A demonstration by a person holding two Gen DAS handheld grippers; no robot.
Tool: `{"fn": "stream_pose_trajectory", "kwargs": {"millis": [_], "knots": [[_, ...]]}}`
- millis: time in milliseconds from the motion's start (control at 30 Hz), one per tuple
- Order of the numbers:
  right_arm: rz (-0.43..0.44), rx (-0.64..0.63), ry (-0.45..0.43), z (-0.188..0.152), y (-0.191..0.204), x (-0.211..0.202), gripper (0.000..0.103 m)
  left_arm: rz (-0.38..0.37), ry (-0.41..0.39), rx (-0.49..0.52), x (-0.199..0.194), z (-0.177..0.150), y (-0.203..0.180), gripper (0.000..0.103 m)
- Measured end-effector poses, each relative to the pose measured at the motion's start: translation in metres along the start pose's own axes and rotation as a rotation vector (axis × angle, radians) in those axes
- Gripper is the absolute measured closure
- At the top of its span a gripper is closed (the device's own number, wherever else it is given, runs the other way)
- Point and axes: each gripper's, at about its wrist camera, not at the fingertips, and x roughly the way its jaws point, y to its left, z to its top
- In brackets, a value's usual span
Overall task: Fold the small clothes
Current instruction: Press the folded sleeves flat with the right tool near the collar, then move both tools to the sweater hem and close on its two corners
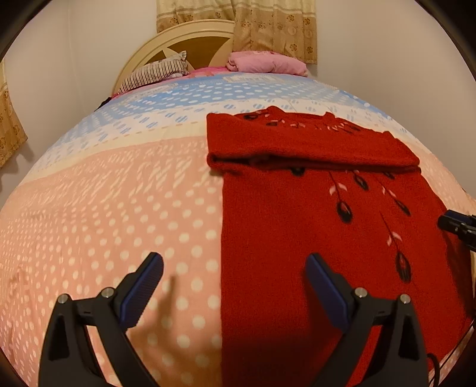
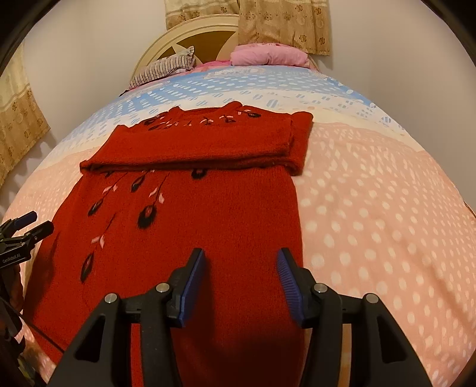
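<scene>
A red knitted sweater [image 1: 285,226] [image 2: 208,214] with black and pink leaf embroidery lies flat on the bed, its neck towards the headboard. Both sleeves are folded across the chest as one thick band [image 1: 309,146] [image 2: 190,148]. My left gripper [image 1: 233,257] hovers open over the sweater's left edge, one finger above the bedspread and the other above the red knit. My right gripper [image 2: 241,251] is open above the sweater's lower right part, with nothing pinched between its blue pads. Each gripper's tip shows at the edge of the other's view [image 1: 455,224] [image 2: 31,224].
The bed has a pink, cream and blue dotted bedspread [image 1: 104,214] [image 2: 372,208]. A striped pillow [image 1: 154,73] and a pink pillow [image 1: 267,62] lie against the cream headboard [image 1: 166,41]. Beige curtains [image 1: 267,23] hang behind it, with white walls on both sides.
</scene>
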Motion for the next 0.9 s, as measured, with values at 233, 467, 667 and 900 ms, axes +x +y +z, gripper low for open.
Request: {"fn": "stream_pose_trajectory", "kwargs": {"millis": [233,467,667,900], "knots": [[-0.005,-0.014,-0.012,-0.020,0.003,-0.019,0.050,0.001,0.005,-0.006,-0.011,-0.020,0.000,0.004],[-0.004,-0.012,-0.016,-0.040,0.001,-0.033,0.050,-0.007,0.020,-0.002,-0.019,-0.036,-0.001,0.004],[-0.010,-0.007,-0.020,-0.057,0.002,-0.044,0.049,-0.020,0.030,-0.003,-0.026,-0.052,-0.002,0.004],[-0.011,-0.030,-0.016,-0.081,0.007,-0.059,0.047,-0.057,0.039,-0.026,-0.042,-0.076,0.001,0.004]]}}
